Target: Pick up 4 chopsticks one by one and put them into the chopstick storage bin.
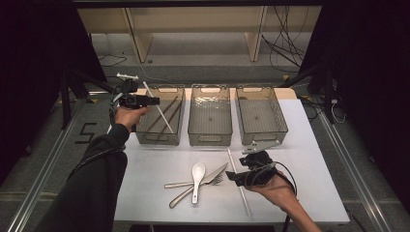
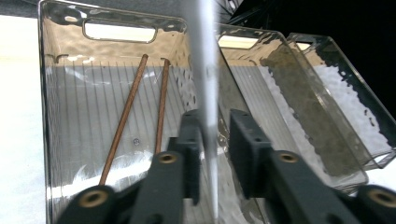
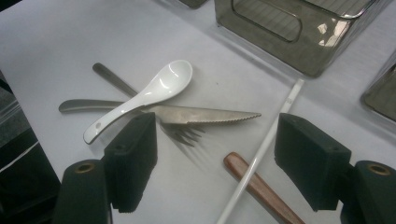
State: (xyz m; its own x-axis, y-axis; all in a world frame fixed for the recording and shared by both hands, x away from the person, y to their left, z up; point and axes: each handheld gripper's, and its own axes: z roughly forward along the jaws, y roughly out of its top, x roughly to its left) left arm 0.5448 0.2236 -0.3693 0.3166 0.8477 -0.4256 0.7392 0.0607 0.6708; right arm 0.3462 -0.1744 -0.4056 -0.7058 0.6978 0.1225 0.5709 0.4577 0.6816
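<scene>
The white chopstick (image 1: 158,107) leans in the left bin (image 1: 145,137) beside two brown ones (image 1: 163,115), between our left gripper's (image 2: 215,135) slackened jaws; we ease them wider, then lift clear. Our right gripper (image 3: 215,154) hovers, jaws wide.

- A white table (image 1: 314,193) stood on a grey floor (image 1: 43,145), which bore a marking like a "5" (image 1: 85,133) at nine o'clock.
- A pale wooden shelf unit (image 1: 193,21) stood at twelve o'clock.
- Dark cables (image 1: 285,46) trailed on the floor at one o'clock.
- Black curtains (image 1: 367,72) flanked both sides.
</scene>
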